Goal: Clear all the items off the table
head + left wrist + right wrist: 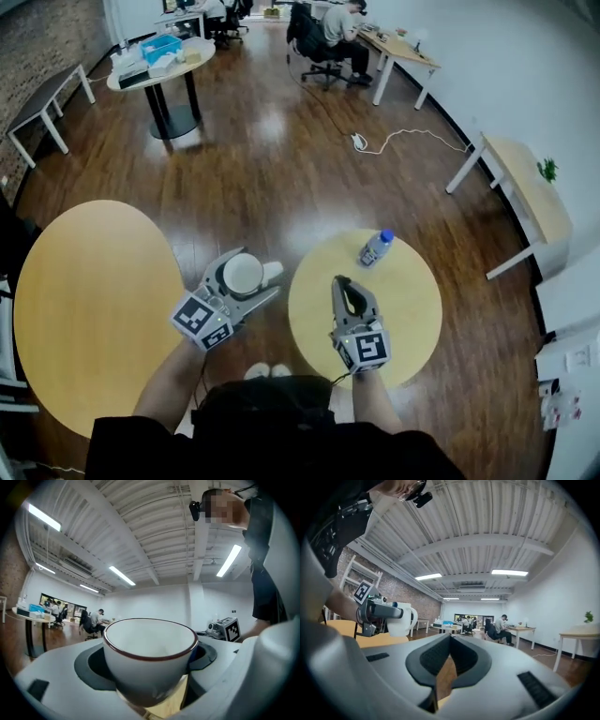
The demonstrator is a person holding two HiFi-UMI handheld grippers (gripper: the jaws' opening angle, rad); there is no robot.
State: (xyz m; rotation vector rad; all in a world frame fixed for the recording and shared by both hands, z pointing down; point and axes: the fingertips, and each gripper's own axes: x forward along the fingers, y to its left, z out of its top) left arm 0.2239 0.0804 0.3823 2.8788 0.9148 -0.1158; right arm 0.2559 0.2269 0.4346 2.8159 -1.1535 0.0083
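Observation:
My left gripper [255,276] is shut on a white cup [241,274] and holds it over the wooden floor, between the two yellow round tables. In the left gripper view the cup [150,660], with a dark red rim, stands upright between the jaws. The right gripper [341,282] is shut and holds nothing, over the near left part of the small round table [412,314]. A clear plastic bottle with a blue cap [375,247] lies on that table's far side. From the right gripper [450,641] view, the cup [402,619] shows at the left.
A large yellow round table [84,309] lies at the left. Farther off stand a round table with a blue box [159,56], a bench [42,103], a desk with a seated person [337,28], and a desk at the right [525,187]. A white cable [394,141] crosses the floor.

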